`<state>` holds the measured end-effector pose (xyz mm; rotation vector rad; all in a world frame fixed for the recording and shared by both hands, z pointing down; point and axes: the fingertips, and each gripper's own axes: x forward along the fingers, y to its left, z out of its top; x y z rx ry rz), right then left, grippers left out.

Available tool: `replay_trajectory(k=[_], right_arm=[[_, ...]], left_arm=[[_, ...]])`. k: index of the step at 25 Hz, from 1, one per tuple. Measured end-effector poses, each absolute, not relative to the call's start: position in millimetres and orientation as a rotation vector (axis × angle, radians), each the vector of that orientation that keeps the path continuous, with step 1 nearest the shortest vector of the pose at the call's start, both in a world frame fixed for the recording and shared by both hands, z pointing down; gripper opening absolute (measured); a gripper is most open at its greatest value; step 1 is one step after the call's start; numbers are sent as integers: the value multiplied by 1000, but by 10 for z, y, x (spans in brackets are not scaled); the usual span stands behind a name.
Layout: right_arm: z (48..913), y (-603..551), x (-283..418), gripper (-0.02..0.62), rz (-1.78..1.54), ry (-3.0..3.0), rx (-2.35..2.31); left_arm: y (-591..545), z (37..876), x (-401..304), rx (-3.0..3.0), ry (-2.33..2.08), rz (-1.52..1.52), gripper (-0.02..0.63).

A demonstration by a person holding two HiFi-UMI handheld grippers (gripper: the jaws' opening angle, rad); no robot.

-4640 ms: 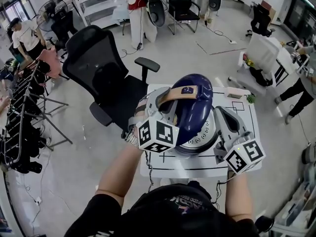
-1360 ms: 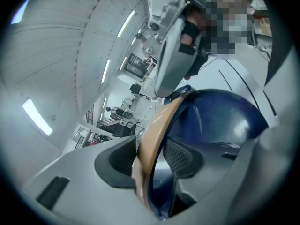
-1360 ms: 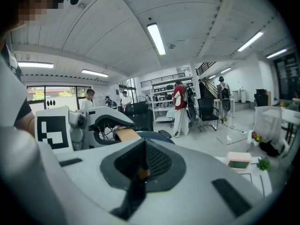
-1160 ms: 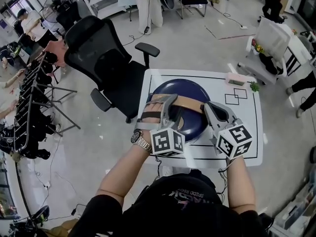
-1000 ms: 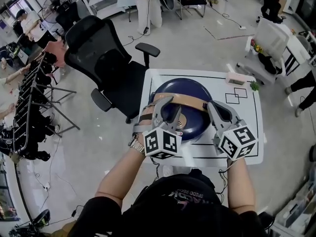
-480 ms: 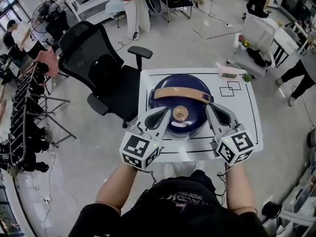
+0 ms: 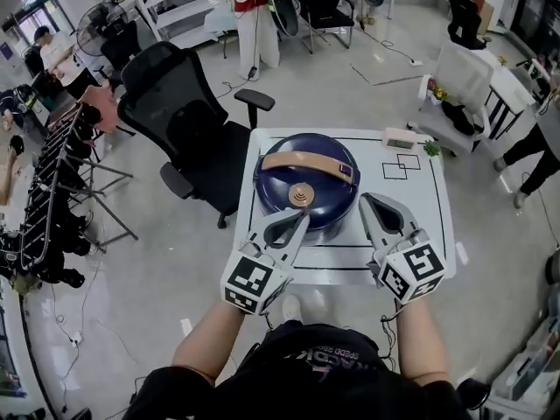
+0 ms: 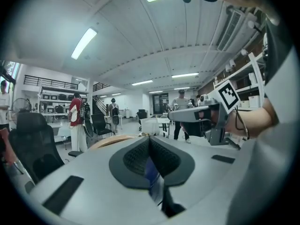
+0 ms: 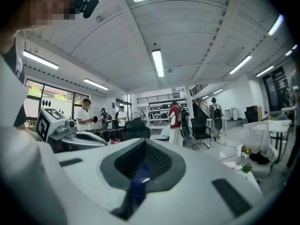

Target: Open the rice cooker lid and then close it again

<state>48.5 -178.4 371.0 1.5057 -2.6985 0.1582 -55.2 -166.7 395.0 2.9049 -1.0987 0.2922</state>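
A pale, glossy grey floor [image 7: 350, 86] spreads round the white counter [image 7: 429, 195]. Beyond the left claw [image 7: 300, 220], to its left, stands a black office chair [image 7: 188, 121]. Farther left is a rack [image 7: 48, 199] of dark gear. Beyond the right claw [image 7: 366, 202], to its right, stands another white table [image 7: 464, 68]. Strip lights [image 9: 157, 62] cross the white ceiling, and windows [image 9: 47, 97] show greenery.

Rice cooker lid [image 7: 308, 185]: glossy dark-blue plastic, smooth. Handle [image 7: 306, 164]: matt tan strap, leather-like. Counter [image 7: 420, 234]: smooth white, matt. Left gripper [image 7: 304, 218] and right gripper [image 7: 364, 199]: matt grey plastic shells; pads [image 8: 161, 156] dark, ribbed. Floor [image 7: 332, 86]: polished, faint sheen. Office chair [image 7: 175, 103]: black mesh cloth.
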Motion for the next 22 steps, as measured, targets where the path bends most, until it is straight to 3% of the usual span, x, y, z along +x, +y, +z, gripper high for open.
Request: replay_trajectory(k=[11, 22], right_arm=[[3792, -900, 1170, 2, 188, -2820, 1314], [3829, -296, 1245, 2, 233, -2925, 1100]], left_arm=[[-678, 3965, 259, 2809, -1311, 250, 3], [72, 4015, 345, 2663, -1546, 277, 3]])
